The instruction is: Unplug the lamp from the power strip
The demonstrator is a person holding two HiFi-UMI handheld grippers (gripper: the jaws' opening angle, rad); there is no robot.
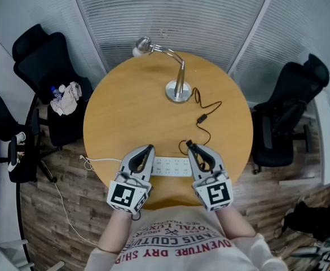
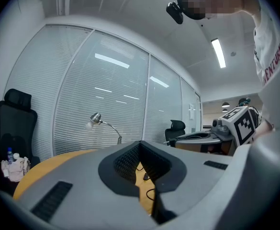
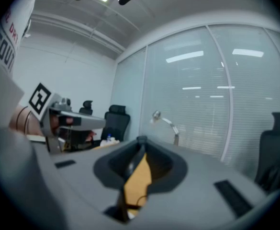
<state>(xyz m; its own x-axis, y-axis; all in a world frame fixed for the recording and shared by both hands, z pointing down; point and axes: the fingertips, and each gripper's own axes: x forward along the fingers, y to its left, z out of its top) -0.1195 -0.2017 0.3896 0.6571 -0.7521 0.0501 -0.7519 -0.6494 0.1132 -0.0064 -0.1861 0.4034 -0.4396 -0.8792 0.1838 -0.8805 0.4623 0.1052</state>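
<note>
A silver desk lamp [image 1: 179, 78] stands at the far side of the round wooden table [image 1: 125, 112]; it also shows in the left gripper view [image 2: 97, 119] and the right gripper view [image 3: 164, 121]. Its black cable [image 1: 208, 107] snakes toward me and ends in a black plug [image 1: 188, 144]. My right gripper [image 1: 189, 145] is shut on that plug, just beyond the right end of the white power strip [image 1: 170, 166]. A dark piece sits between its tips [image 3: 140, 140]. My left gripper [image 1: 149, 148] lies at the strip's left end, shut on nothing [image 2: 140, 145].
The strip's white cord [image 1: 100, 161] runs off the table's left edge to the wooden floor. Black office chairs stand left [image 1: 46, 66] and right [image 1: 289, 112]; the left one holds a cloth and bottle [image 1: 67, 97]. Glass walls with blinds curve behind the table.
</note>
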